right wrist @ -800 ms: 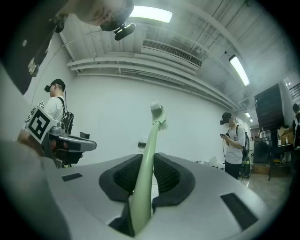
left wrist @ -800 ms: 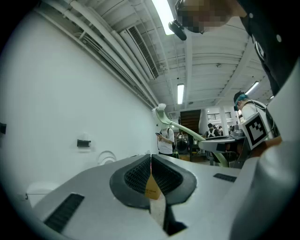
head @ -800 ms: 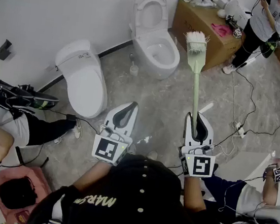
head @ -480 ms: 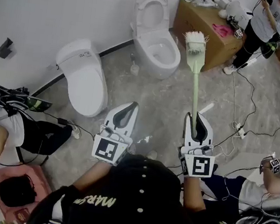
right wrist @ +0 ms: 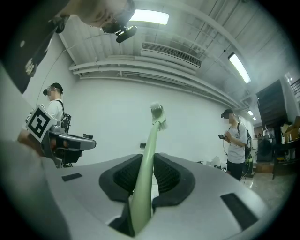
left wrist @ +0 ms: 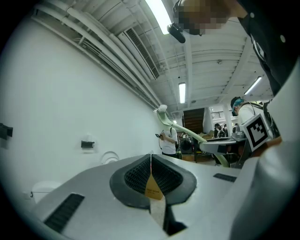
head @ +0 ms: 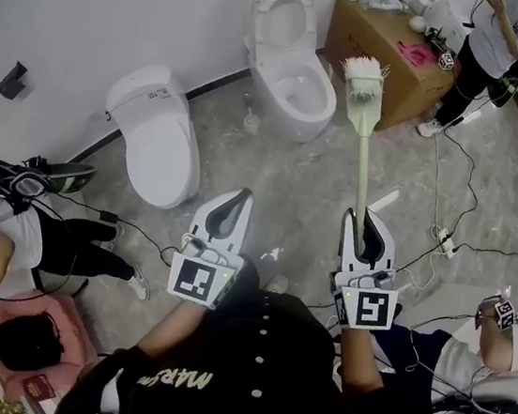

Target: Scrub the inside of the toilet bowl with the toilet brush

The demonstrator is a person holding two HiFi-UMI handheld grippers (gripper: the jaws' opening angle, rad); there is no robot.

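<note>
My right gripper (head: 366, 233) is shut on the pale green handle of a toilet brush (head: 365, 130), which points up and away with its white bristle head (head: 363, 74) on top. The right gripper view shows the same brush (right wrist: 149, 154) rising out from between the jaws. A white toilet (head: 290, 80) with its lid up and bowl (head: 299, 93) open stands by the far wall, left of the brush head. My left gripper (head: 231, 212) is shut and holds nothing; its jaws (left wrist: 151, 174) press together.
A second white toilet (head: 154, 140) with its lid down stands at the left. A cardboard box (head: 383, 52) sits right of the open toilet. People stand or sit at the far right (head: 493, 43) and at the left (head: 9, 235). Cables (head: 448, 207) run across the floor at the right.
Both grippers and the brush stay put in the view. The view has shifted slightly, and the seated person at the left has moved a leg.
</note>
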